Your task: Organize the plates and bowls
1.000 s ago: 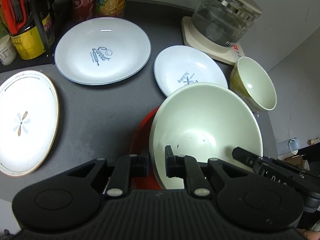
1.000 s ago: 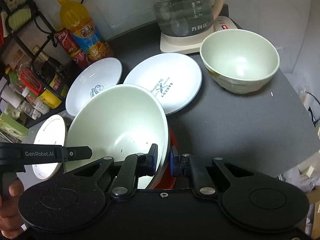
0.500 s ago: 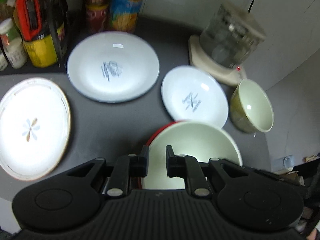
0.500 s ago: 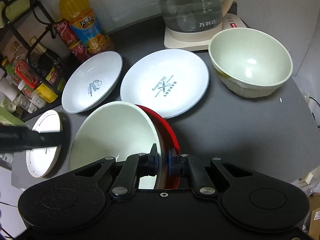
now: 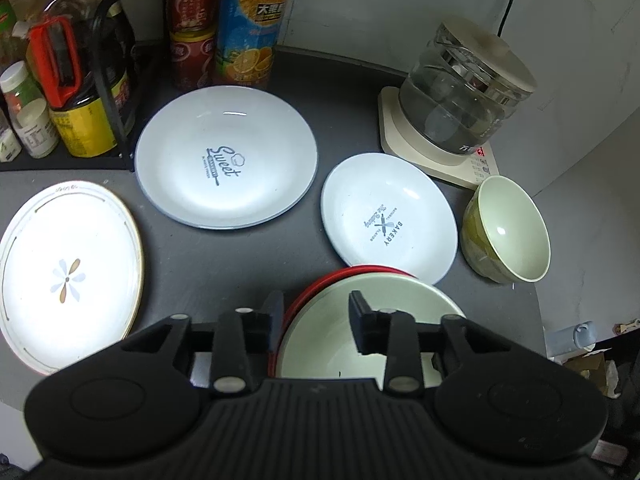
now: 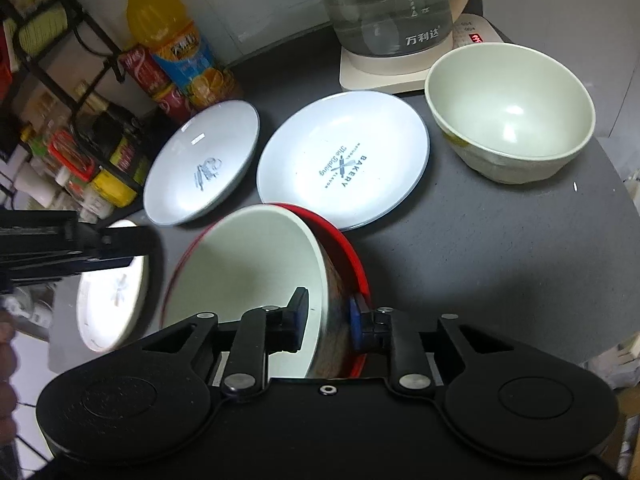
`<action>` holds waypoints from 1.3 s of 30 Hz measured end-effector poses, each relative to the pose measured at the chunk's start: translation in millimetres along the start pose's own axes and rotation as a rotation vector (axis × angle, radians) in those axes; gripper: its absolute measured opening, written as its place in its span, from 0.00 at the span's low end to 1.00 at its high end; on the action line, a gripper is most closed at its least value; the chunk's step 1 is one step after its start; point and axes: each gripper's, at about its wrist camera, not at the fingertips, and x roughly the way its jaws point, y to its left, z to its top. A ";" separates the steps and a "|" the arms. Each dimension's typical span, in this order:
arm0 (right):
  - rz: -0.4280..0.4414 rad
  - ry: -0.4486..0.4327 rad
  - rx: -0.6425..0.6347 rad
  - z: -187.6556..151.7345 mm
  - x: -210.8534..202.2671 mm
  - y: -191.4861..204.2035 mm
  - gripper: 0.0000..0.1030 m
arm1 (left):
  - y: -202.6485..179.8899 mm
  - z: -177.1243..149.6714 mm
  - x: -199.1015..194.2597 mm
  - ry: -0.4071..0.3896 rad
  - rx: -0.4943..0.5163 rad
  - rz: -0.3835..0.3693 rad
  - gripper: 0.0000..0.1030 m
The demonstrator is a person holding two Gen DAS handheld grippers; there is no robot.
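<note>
1. Closest in, the left gripper has just been opening; its black fingers stand apart astride the near rim of the big pale-green bowl, no pad pressing it.
2. The right gripper has likewise been opening, the bowl's wall between its blue-padded fingers with a gap showing on the inner side.
3. That bowl sits nested in a red plate on the dark grey counter, mouth facing up, tipped slightly toward the left gripper. Round, glossy, smooth inside, patterned outside.
4. Beyond it lies a shallow white "Bakery" plate, just beside the red rim.
5. To the plate's right stands a smaller green bowl, upright and deep.
6. Leftward, a flat white plate with a gold edge and flower motif, and a wide white "Sweet" plate.
7. Farthest back, a glass kettle on a cream base, and an orange-juice bottle.
</note>
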 end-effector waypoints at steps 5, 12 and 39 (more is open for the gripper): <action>0.021 -0.079 0.021 6.3 -26.2 -9.5 0.42 | -14.7 7.8 7.2 0.000 0.022 -0.006 0.43; -0.039 -0.154 0.090 16.4 -45.7 -42.5 0.47 | -46.6 18.7 22.5 0.013 0.081 -0.036 0.46; -0.214 -0.263 0.353 47.8 -32.7 -144.4 0.55 | -156.4 62.9 112.7 0.098 0.204 -0.156 0.48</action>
